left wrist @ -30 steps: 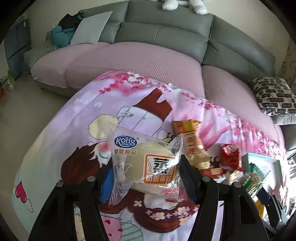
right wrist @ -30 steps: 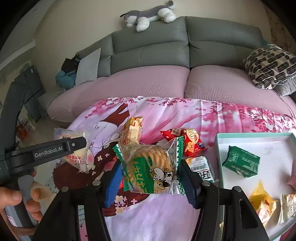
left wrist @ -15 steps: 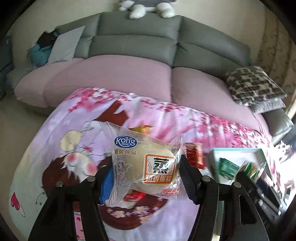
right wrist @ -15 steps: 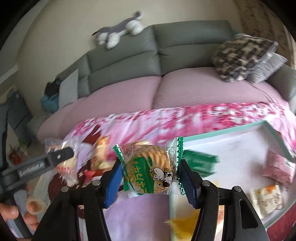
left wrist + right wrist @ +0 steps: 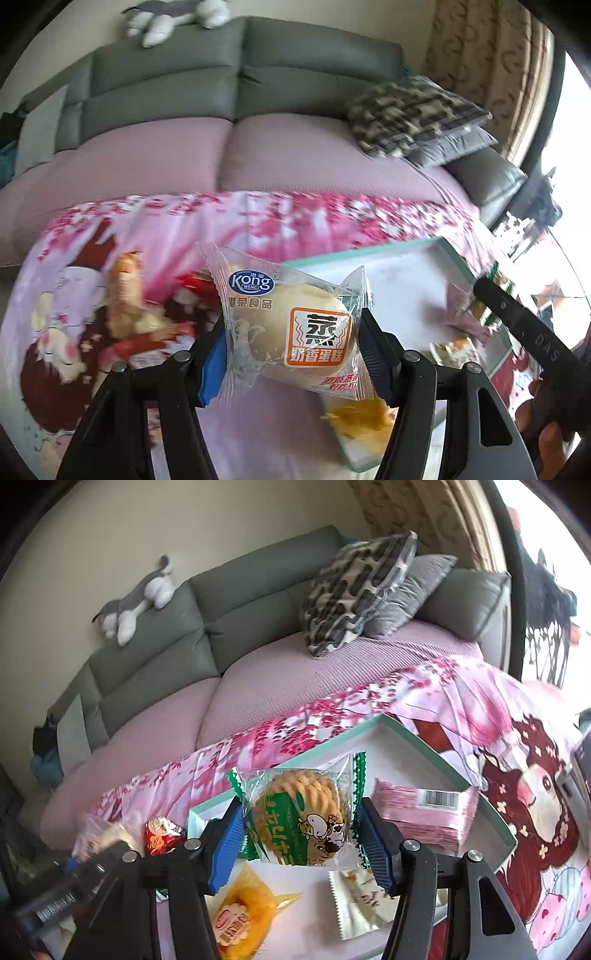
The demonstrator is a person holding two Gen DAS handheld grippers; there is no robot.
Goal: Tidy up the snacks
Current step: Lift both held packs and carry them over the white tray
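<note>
Both tongs loaded, over tray.
L tongs (image 5: 291,354) clamped on cake pkt (image 5: 291,328); R tongs (image 5: 301,840) on cookie pkt (image 5: 304,819). Lower onto bare tray (image 5: 402,738) floor at 12 o'clock, clear of pink pack (image 5: 424,819), then release.

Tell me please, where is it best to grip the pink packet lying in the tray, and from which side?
Grip the pink packet across its short width, near the middle, coming from above. It lies flat and long on the tray, so its long edges are free; judging by the picture, its far end sits near the tray wall.
</note>
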